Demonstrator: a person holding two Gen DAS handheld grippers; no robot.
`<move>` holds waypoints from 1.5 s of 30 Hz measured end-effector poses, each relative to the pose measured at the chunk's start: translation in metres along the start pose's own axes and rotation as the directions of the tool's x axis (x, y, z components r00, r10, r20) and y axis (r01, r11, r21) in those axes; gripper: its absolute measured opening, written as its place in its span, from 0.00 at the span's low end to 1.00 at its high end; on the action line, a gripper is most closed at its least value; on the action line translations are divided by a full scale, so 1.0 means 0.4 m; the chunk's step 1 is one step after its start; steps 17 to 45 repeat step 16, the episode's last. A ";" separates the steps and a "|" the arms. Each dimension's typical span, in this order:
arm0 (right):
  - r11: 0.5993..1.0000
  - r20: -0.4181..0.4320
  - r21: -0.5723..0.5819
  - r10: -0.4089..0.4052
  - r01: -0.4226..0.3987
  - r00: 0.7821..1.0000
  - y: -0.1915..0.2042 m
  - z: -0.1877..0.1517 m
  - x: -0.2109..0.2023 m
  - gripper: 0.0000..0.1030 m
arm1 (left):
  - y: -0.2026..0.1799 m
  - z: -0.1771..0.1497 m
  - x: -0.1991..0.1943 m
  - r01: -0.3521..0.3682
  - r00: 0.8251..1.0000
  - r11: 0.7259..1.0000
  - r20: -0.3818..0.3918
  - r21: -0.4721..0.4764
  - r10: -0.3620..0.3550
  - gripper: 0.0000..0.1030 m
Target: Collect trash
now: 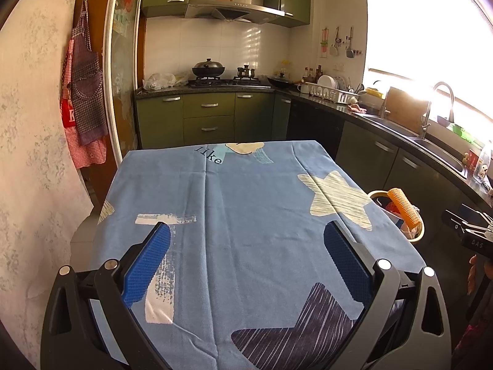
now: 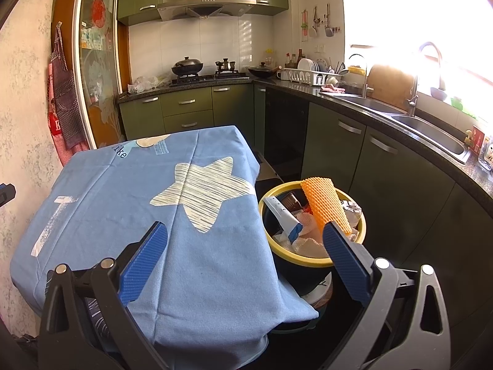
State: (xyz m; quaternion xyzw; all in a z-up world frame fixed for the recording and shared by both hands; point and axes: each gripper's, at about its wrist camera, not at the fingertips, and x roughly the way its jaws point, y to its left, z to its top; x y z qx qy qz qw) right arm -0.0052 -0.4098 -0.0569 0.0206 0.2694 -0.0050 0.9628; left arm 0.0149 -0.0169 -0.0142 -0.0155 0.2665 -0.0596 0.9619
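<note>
My left gripper (image 1: 246, 243) hangs with its jaws spread wide and nothing between them, low in the centre of the left wrist view; I judge it is held level over the blue tablecloth (image 1: 246, 191) because there is nothing on that cloth for it to pick up; the printed stars and strokes are only pattern.

My right gripper (image 2: 245, 243) is likewise wide and empty, sitting low in the right wrist view with its left pad over the cloth's hanging corner and its right pad in front of the bin's rim; I read that offset as the pose of a claw parked beside the bin, well placed to drop something in, though it carries nothing now.

The yellow-rimmed bin (image 2: 361, 226) stands on the floor just beside the table's edge, at lower right of centre in that view, close enough that trash can be moved across without a long reach; in it I see an orange foam net sleeve (image 2: 323, 203) leaning up over the rim, a white and blue tube (image 2: 285, 217) slanting on the left, and crumpled paper and wrappers beneath.

The trash, so far as I see, lies in the bin; my judgement is the collecting is all but done; the green cabinets (image 2: 191, 108) and sink (image 2: 431, 131) behind play no part.
</note>
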 end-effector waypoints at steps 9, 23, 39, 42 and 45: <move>1.000 -0.003 0.001 0.000 0.000 1.000 -0.002 0.001 0.007 0.93 | 0.002 0.003 0.006 -0.018 0.999 1.000 0.032 0.020 0.018 0.95; 1.000 -0.020 -0.021 0.012 -0.013 1.000 0.019 0.040 0.078 0.93 | 0.070 0.052 0.141 -0.026 0.998 1.000 -0.061 -0.012 0.025 0.95; 1.000 -0.020 -0.021 0.012 -0.013 1.000 0.019 0.040 0.078 0.93 | 0.070 0.052 0.141 -0.026 0.998 1.000 -0.061 -0.012 0.025 0.95; 1.000 -0.020 -0.021 0.012 -0.013 1.000 0.019 0.040 0.078 0.93 | 0.070 0.052 0.141 -0.026 0.998 1.000 -0.061 -0.012 0.025 0.95; 1.000 -0.020 -0.021 0.012 -0.013 1.000 0.019 0.040 0.078 0.93 | 0.070 0.052 0.141 -0.026 0.998 1.000 -0.061 -0.012 0.025 0.95</move>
